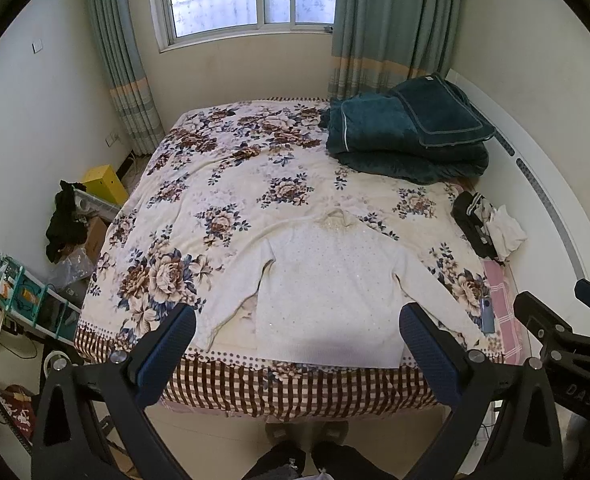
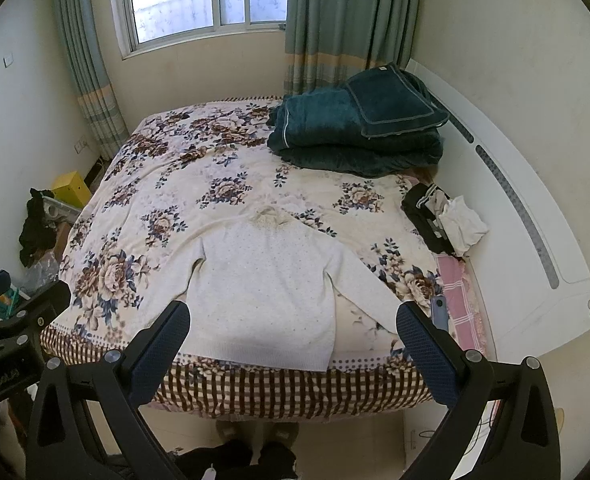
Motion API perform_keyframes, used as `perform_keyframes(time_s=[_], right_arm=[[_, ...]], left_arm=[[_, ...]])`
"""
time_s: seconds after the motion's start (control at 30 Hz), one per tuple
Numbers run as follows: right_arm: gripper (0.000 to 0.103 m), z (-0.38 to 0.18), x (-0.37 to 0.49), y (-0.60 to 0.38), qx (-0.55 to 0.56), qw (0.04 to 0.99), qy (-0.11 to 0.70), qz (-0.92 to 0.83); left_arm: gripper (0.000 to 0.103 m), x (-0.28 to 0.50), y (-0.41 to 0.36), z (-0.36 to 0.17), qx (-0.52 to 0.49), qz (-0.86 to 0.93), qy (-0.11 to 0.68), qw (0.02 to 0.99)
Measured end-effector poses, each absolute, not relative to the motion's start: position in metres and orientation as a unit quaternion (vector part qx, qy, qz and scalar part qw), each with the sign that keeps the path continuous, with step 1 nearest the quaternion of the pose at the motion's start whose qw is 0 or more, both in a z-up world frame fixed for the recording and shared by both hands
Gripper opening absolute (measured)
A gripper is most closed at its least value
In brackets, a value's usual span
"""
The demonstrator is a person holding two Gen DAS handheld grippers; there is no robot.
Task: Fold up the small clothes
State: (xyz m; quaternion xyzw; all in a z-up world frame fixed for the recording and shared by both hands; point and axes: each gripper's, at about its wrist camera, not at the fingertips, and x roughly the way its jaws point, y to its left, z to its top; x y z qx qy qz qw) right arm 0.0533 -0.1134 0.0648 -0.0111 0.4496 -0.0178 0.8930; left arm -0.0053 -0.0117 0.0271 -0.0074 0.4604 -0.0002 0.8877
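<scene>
A small white sweater (image 1: 327,288) lies flat on the floral bedspread (image 1: 231,184), collar toward the window, hem at the near bed edge, sleeves spread out and down. It also shows in the right wrist view (image 2: 263,292). My left gripper (image 1: 297,352) is open and empty, held above the near bed edge in front of the hem. My right gripper (image 2: 293,352) is open and empty at about the same height, in front of the hem's right part. The right gripper's body shows at the right edge of the left wrist view (image 1: 563,344).
A folded dark teal blanket (image 1: 407,132) sits at the far right of the bed. A pile of black and white clothes (image 1: 487,228) lies at the right edge. A phone (image 1: 487,314) lies by a pink cloth. Clutter and a yellow box (image 1: 103,182) stand on the floor left.
</scene>
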Motion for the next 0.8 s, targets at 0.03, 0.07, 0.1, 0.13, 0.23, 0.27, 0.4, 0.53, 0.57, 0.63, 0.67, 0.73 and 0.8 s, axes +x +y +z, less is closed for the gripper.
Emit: perform_keyframes(time_s=[0.03, 0.07, 0.1, 0.13, 0.23, 0.27, 0.4, 0.53, 0.57, 0.63, 0.67, 0.73, 0.8], right_arm=[[0.103, 0.067, 0.054, -0.113, -0.011, 0.893, 0.450, -0.017], [0.103, 0.067, 0.054, -0.113, -0.012, 0.893, 0.449, -0.018], [0.103, 0.064, 0.052, -0.114, -0.011, 0.893, 0.449, -0.018], [0.103, 0.067, 0.055, -0.115, -0.011, 0.893, 0.450, -0.017], [0.103, 0.065, 0.054, -0.115, -0.011, 0.893, 0.449, -0.017], [0.103, 0.065, 0.053, -0.115, -0.012, 0.894, 0.449, -0.017], [0.103, 0.068, 0.054, -0.115, -0.011, 0.894, 0.448, -0.017], [0.103, 0.074, 0.057, -0.116, -0.011, 0.894, 0.448, -0.016], [0.103, 0.072, 0.056, -0.117, -0.010, 0.894, 0.448, -0.015], [0.103, 0.075, 0.059, -0.116, -0.011, 0.894, 0.448, -0.016], [0.103, 0.074, 0.059, -0.117, -0.010, 0.894, 0.448, -0.016], [0.103, 0.077, 0.061, -0.117, -0.010, 0.894, 0.448, -0.016], [0.103, 0.077, 0.060, -0.118, -0.009, 0.894, 0.448, -0.014]], left_arm=[[0.103, -0.006, -0.011, 0.027, -0.007, 0.000, 0.460, 0.888], [0.103, -0.005, -0.012, 0.027, -0.008, 0.000, 0.461, 0.887], [0.103, -0.007, -0.011, 0.026, -0.009, -0.002, 0.461, 0.887], [0.103, -0.008, -0.010, 0.026, -0.008, -0.002, 0.461, 0.887], [0.103, -0.008, -0.010, 0.026, -0.009, -0.003, 0.461, 0.888], [0.103, -0.009, -0.011, 0.026, -0.009, -0.002, 0.460, 0.888], [0.103, -0.008, -0.010, 0.027, -0.008, -0.002, 0.460, 0.888], [0.103, -0.005, -0.009, 0.028, -0.009, -0.001, 0.458, 0.889], [0.103, -0.004, -0.008, 0.029, -0.010, -0.001, 0.457, 0.889], [0.103, -0.003, -0.007, 0.029, -0.009, -0.001, 0.457, 0.889], [0.103, -0.003, -0.007, 0.029, -0.009, -0.001, 0.457, 0.890], [0.103, -0.002, -0.007, 0.028, -0.010, -0.001, 0.456, 0.890], [0.103, -0.004, -0.007, 0.028, -0.010, 0.000, 0.456, 0.890]])
